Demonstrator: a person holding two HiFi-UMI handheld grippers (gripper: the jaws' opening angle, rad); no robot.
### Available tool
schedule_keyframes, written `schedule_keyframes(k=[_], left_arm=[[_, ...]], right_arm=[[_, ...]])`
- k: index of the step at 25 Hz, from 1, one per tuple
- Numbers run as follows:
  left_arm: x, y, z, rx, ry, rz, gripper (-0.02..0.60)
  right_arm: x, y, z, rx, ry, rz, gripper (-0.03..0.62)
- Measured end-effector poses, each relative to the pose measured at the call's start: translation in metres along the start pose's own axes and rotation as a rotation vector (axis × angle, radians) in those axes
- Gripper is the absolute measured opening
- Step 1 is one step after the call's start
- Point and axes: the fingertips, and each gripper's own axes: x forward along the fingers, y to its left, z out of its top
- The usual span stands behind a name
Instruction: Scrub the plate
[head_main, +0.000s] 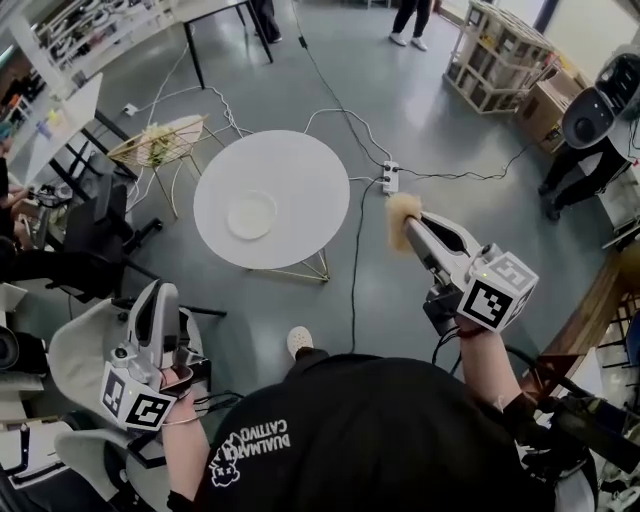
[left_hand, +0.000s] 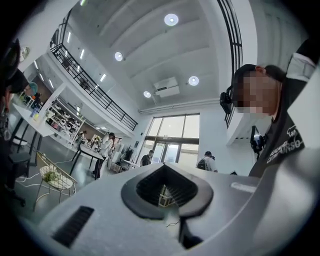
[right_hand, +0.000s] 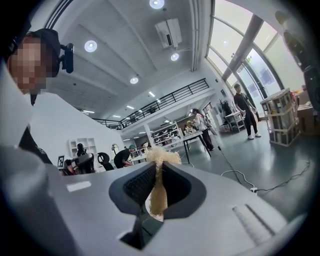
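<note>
Grey workshop floor w/ a round white table (head_main: 300, 170) ahead; the white plate (head_main: 250, 215) sits on it left of centre. Both tools are well short of the table. Right gripper (head_main: 410, 232) is clamped on a tan fibrous scrubber (head_main: 401, 212), tuft poking past the tips. Left gripper (head_main: 158, 292) has its jaws together, nothing btwn them. Step in hand, I'd say: get the scrubber onto the plate. To do it well: keep the clamp firm, lead w/ the tuft not the jaw tips, press lightly & work in circles. Plate looks light & prob. slides, so steady its rim w/ the left tool.
</note>
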Motion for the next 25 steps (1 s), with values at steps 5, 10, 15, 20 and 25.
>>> schedule_keyframes(k=[5,10,15,20,25], left_arm=[[0.025,0.052,0.016,0.016,0.037,-0.056,-0.002],[0.042,0.097,0.023,0.035,0.069,-0.093,-0.002],[0.048,0.135,0.034,0.026,0.059,-0.103,-0.001],[0.054,0.164,0.029,0.011,0.085,-0.097,0.0],[0.058,0.195,0.021,-0.006,0.09,-0.084,-0.002]], right_arm=[[0.053,0.001,0.016,-0.004,-0.023,-0.032,0.043],[0.095,0.0,0.02,-0.001,-0.045,-0.065,0.043],[0.124,0.0,0.019,0.001,-0.059,-0.087,0.043],[0.153,-0.003,0.016,0.02,-0.058,-0.097,0.043],[0.176,-0.011,0.01,0.019,-0.041,-0.109,0.043]])
